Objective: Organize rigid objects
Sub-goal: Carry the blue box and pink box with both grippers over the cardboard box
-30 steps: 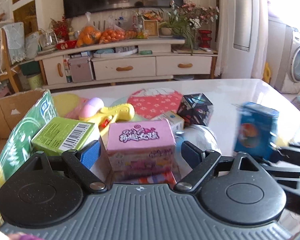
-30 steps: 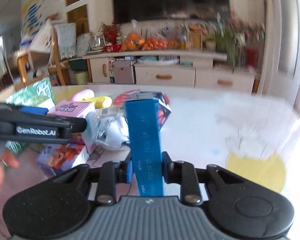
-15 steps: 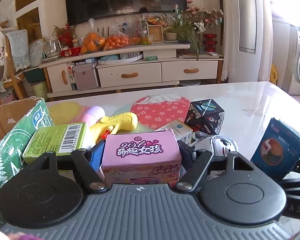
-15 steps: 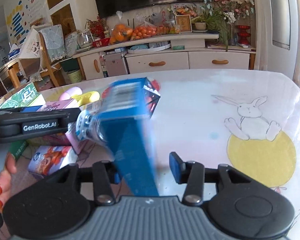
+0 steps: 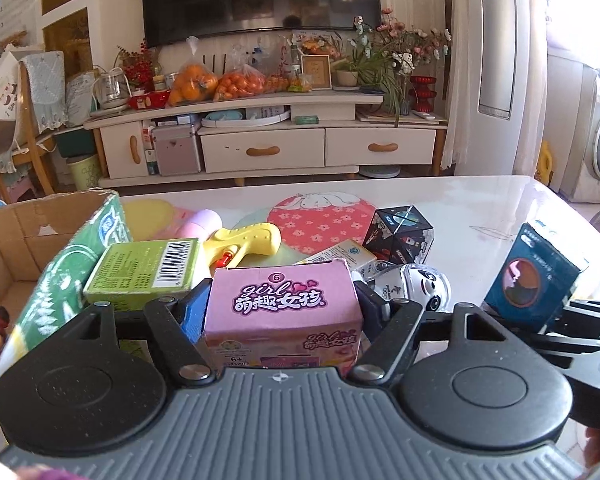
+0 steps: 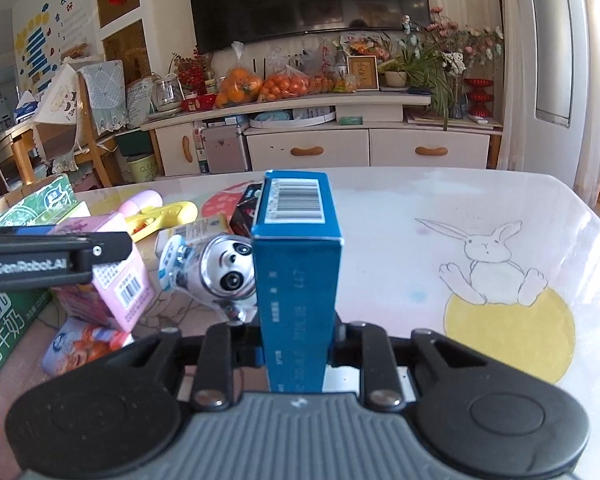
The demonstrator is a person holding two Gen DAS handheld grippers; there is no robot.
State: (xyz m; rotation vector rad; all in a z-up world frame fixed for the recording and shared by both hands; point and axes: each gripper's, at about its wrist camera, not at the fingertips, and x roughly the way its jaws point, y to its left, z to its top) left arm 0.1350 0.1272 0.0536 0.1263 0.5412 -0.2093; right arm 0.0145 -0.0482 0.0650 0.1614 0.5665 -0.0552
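Between the blue pads of the left gripper (image 5: 281, 308) sits the pink toy box (image 5: 282, 312), and the jaws are closing on its two side faces; it stands near the front of the table (image 5: 480, 200), with the green carton (image 5: 144, 268) just to its left and the cardboard box (image 5: 28, 236) beyond that. The right gripper (image 6: 296, 354) is clamped on the blue box (image 6: 296, 280), held upright with its barcode end on top.

Judged from this, the step in hand is securing both boxes before they go to the cardboard box on the left. The pink toy box is thin card — it should be squeezed only until it stops slipping, with the pads flat on the sides rather than on an edge. It should then be lifted straight up before swinging left, since the green carton and the yellow water gun (image 5: 244, 242) crowd it. The silver panda toy (image 5: 424, 286) lies just to the right and could roll if nudged. The tall blue box is gripped low — keeping it upright and moving slowly would stop it from pivoting in the grip.
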